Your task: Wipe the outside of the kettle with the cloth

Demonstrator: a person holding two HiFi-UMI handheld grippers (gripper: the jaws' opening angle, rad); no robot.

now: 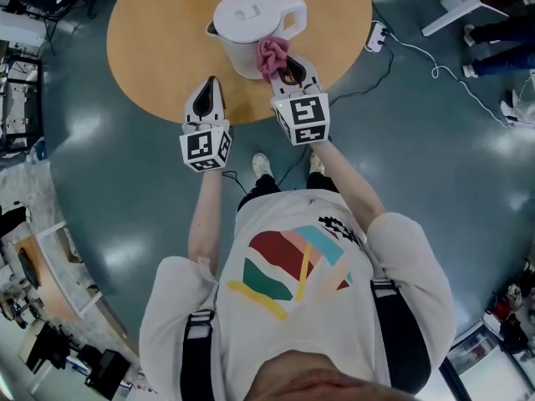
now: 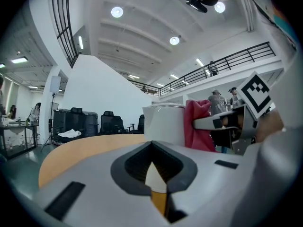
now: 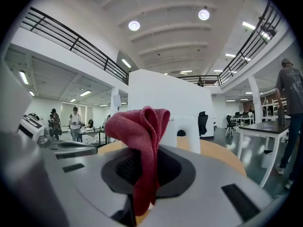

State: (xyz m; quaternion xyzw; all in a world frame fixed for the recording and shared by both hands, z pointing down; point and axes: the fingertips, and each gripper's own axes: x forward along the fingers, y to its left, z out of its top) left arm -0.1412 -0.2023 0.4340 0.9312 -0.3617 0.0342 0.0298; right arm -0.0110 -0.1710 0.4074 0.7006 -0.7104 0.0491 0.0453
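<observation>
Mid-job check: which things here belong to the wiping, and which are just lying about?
Job: kettle; red cloth clamped in right gripper; table underneath.
Lying about: left gripper, shut and empty; power strip; white cable.

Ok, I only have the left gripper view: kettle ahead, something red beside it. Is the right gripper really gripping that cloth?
Observer: Yes. In its own view the right gripper has its jaws closed on the red cloth, which bunches up above them.
Operator: Which side is the kettle's handle on?
Observer: From the head view, the handle of the kettle is on the person's right, just beyond the cloth.
Operator: And is my left gripper close to the kettle?
Observer: No. The left gripper is over the near edge of the table, apart from the kettle.
</observation>
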